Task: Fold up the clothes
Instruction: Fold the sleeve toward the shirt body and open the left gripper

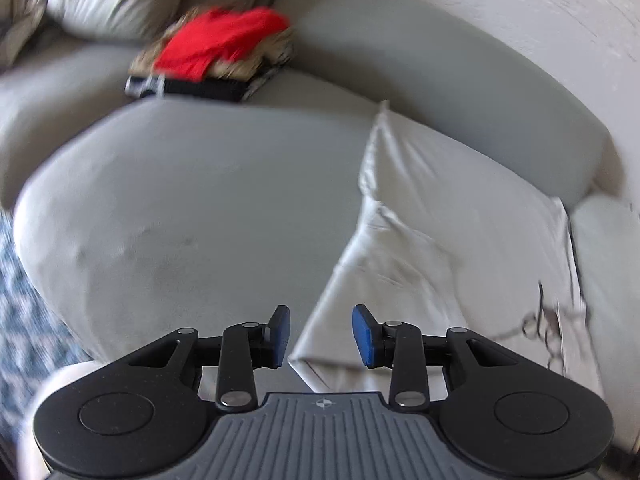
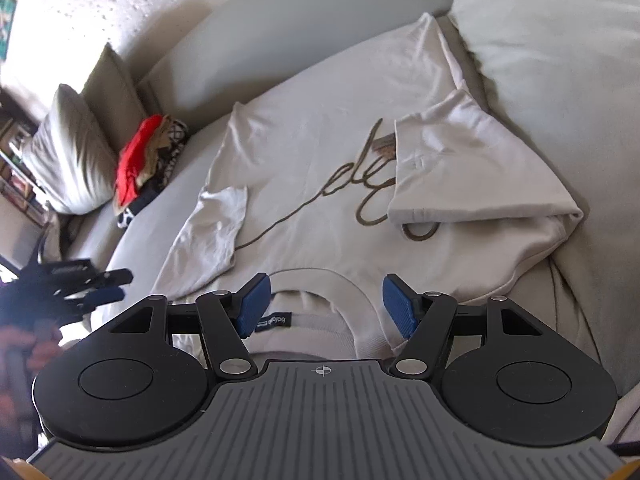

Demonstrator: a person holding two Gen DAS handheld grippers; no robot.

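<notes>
Grey sofa point(image 2: 304, 12) carries it all. Cream T-shirt point(image 2: 320, 152) lies spread on the seat toward the right end, collar at the front edge, one sleeve folded in over the print. Folded pile w/ red top point(image 2: 136, 160) sits at the back edge, left. My right gripper point(image 2: 326, 306) hangs over the collar, jaws wide, nothing held. My left gripper point(image 1: 320, 336), jaws narrowly apart, empty, at the shirt's left edge.

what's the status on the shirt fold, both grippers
Left gripper open, empty, beside shirt edge. Right gripper open, empty, over collar. Cream t-shirt flat on sofa, both sleeves folded in. Folded clothes pile off to side, nothing blocking.
</notes>
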